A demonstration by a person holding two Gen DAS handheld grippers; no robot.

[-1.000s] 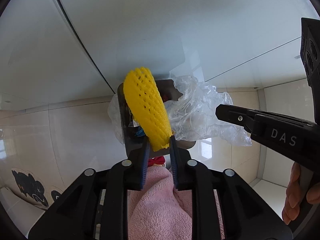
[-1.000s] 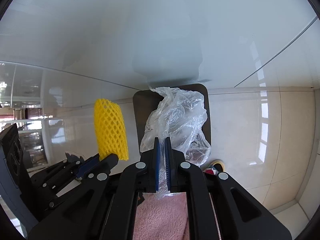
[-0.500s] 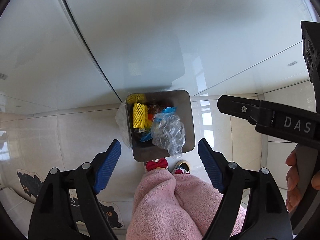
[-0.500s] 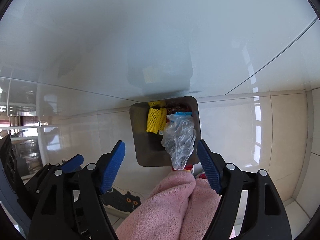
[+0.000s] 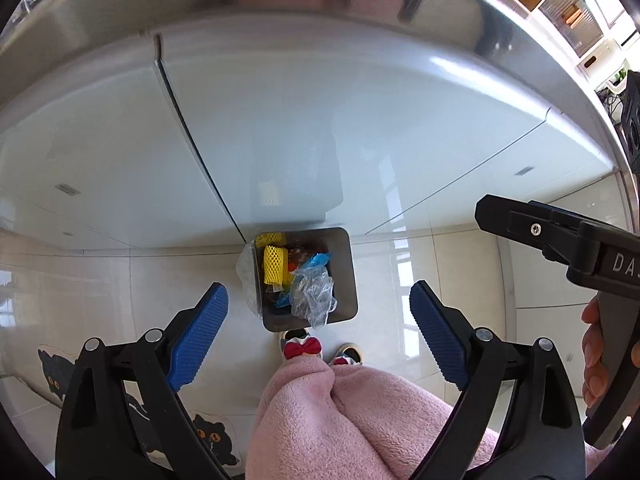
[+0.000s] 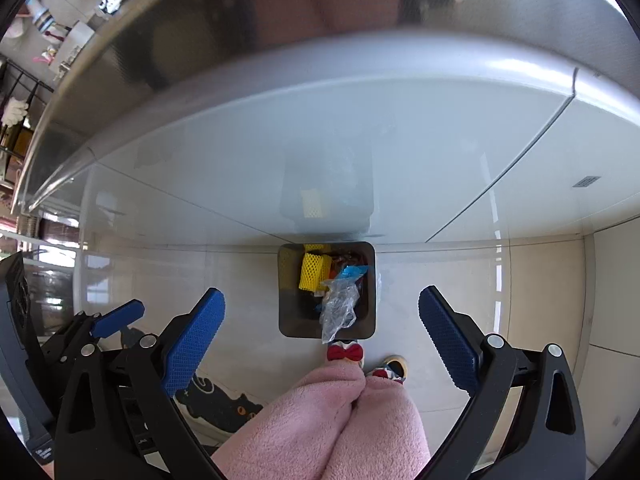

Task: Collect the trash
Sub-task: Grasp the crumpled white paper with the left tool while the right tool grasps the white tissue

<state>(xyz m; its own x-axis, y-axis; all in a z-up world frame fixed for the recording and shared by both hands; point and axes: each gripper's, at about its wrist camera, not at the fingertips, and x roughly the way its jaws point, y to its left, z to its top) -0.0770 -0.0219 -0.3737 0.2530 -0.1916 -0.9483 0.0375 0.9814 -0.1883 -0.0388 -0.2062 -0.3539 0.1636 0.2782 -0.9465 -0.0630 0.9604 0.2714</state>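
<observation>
A dark square trash bin (image 5: 347,280) (image 6: 288,304) stands on the tiled floor against the cabinet, far below both grippers. Inside it lie a yellow foam net (image 5: 274,266) (image 6: 312,274) and a crumpled clear plastic bag (image 5: 314,296) (image 6: 338,308), on top of other coloured wrappers. My left gripper (image 5: 318,290) hangs high over the bin, its jaws still opening, with nothing between the blue pads. My right gripper (image 6: 322,295) is beside it at the same height, its jaws also opening and empty. Each shows in the other's view: the right gripper (image 5: 560,236), the left gripper (image 6: 116,316).
Glossy white cabinet doors (image 5: 280,120) rise behind the bin under a steel counter edge (image 5: 280,0). The person's pink fleece legs (image 5: 360,420) and slippers with a red bow (image 5: 302,348) stand just in front of the bin. A cat-shaped mat (image 5: 208,436) lies at lower left.
Both grippers opened and let go: the yellow net and the plastic bag dropped into the bin. Both grippers then rose well above the bin, which now looks much smaller.
</observation>
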